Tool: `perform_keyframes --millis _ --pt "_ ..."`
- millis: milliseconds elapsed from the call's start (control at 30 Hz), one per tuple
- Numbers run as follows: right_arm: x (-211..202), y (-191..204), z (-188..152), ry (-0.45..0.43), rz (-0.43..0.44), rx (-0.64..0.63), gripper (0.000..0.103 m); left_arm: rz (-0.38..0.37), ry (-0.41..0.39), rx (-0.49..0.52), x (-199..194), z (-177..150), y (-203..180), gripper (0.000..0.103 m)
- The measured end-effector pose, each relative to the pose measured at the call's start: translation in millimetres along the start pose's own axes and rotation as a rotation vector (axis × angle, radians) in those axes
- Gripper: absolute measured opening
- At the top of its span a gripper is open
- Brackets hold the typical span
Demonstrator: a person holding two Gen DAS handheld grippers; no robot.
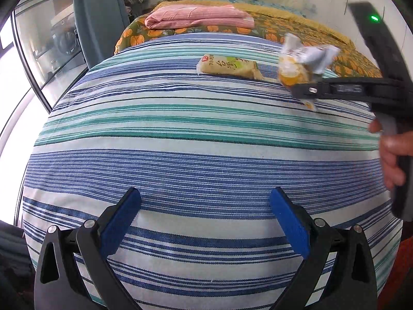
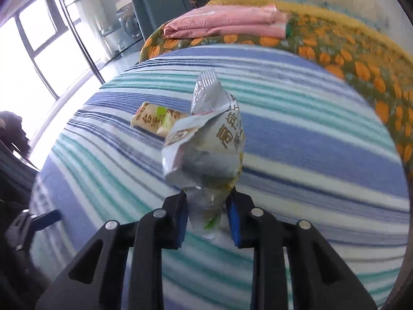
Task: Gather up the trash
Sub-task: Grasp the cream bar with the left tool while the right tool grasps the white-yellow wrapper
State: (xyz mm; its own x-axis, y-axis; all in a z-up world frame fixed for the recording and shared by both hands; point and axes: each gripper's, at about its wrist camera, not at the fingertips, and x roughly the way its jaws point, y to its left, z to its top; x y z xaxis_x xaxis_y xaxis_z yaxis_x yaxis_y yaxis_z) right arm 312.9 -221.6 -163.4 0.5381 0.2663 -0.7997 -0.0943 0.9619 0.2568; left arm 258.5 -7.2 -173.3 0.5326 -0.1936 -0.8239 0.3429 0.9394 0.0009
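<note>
A crumpled silver snack wrapper with brown lettering stands up between my right gripper's blue pads, which are shut on its lower end. From the left wrist view, the same wrapper hangs off the bed in the right gripper, held by a hand at the right edge. A second wrapper, beige with a green patch, lies flat on the striped sheet; it shows behind the held one. My left gripper is open above the sheet with nothing between its blue pads.
A folded pink blanket rests on an orange-flowered quilt at the far end of the bed. Glass doors and a grey curtain stand to the left. The left gripper's tip shows at the right wrist view's left edge.
</note>
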Motion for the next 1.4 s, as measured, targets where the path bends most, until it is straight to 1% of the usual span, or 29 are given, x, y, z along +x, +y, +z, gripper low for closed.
perform_keyframes --millis 67,133,167,200,233,300,367,400,467,500,533,567,633,667,733,767,800,867,967,1000,1067,1200,1333,1400 --pt "-10 -20 -9 0.051 0.094 0.072 0.026 0.000 0.000 0.000 0 0 0 0.098" --pt "-17 -41 -15 0.087 0.134 0.127 0.026 0.000 0.000 0.000 0 0 0 0.098" --pt "-21 -51 -18 0.092 0.126 0.142 0.031 0.001 0.000 0.001 0 0 0 0.098" --pt "-23 -58 -20 0.085 0.103 0.149 0.042 0.001 0.000 0.001 0 0 0 0.098" --pt "-30 -69 -23 0.054 0.083 0.170 0.055 0.001 0.000 0.001 0 -1 0 0.098" --pt "-39 -84 -26 0.018 0.035 0.219 0.063 0.001 0.000 0.002 0 -1 0 0.098" --pt "-47 -93 -32 -0.009 -0.020 0.250 0.065 0.003 0.000 0.002 0 -1 0 0.098" --pt "-51 -92 -38 -0.019 -0.049 0.251 0.065 0.003 0.000 0.002 0 -1 0 0.098" --pt "-57 -85 -48 -0.031 -0.069 0.239 0.067 0.001 0.000 0.001 0 -1 0 0.098" --pt "-60 -79 -55 -0.033 -0.074 0.231 0.071 -0.001 0.000 0.002 0 -1 0 0.098" --pt "-61 -70 -65 -0.028 -0.080 0.215 0.073 -0.003 0.002 0.008 0 0 0 0.098" --pt "-61 -59 -73 -0.027 -0.090 0.184 0.075 -0.010 0.004 0.016 0 0 -1 0.098" --pt "-57 -36 -82 -0.031 -0.124 0.085 0.078 -0.053 0.020 0.080 4 8 -3 0.098" --pt "-54 -26 -84 -0.031 -0.141 0.035 0.079 -0.063 0.033 0.133 9 17 -5 0.098" --pt "-49 -13 -83 -0.038 -0.157 -0.023 0.080 -0.046 0.021 0.182 14 31 -6 0.098" --pt "-47 -11 -83 -0.044 -0.164 -0.038 0.080 -0.046 0.006 0.214 19 43 -6 0.098" --pt "-45 -11 -83 -0.051 -0.170 -0.050 0.083 -0.047 -0.001 0.229 22 50 -6 0.098" --pt "-42 -10 -82 -0.039 -0.161 -0.063 0.087 -0.052 -0.008 0.259 35 70 -4 0.098" --pt "-37 -8 -82 -0.025 -0.181 -0.092 0.091 -0.066 0.025 0.329 61 95 -8 0.099" --pt "-37 -8 -82 -0.022 -0.179 -0.095 0.093 -0.082 0.016 0.340 65 103 -9 0.099" --pt "-37 -7 -82 -0.019 -0.175 -0.097 0.094 -0.085 0.009 0.346 76 118 -9 0.099" --pt "-37 -7 -84 -0.019 -0.176 -0.098 0.094 -0.069 -0.005 0.319 99 148 -17 0.099" --pt "-36 -7 -84 -0.019 -0.180 -0.099 0.094 -0.037 -0.048 0.334 113 168 -34 0.099" --pt "-36 -6 -84 -0.018 -0.179 -0.099 0.094 -0.036 -0.061 0.336 120 177 -38 0.099"
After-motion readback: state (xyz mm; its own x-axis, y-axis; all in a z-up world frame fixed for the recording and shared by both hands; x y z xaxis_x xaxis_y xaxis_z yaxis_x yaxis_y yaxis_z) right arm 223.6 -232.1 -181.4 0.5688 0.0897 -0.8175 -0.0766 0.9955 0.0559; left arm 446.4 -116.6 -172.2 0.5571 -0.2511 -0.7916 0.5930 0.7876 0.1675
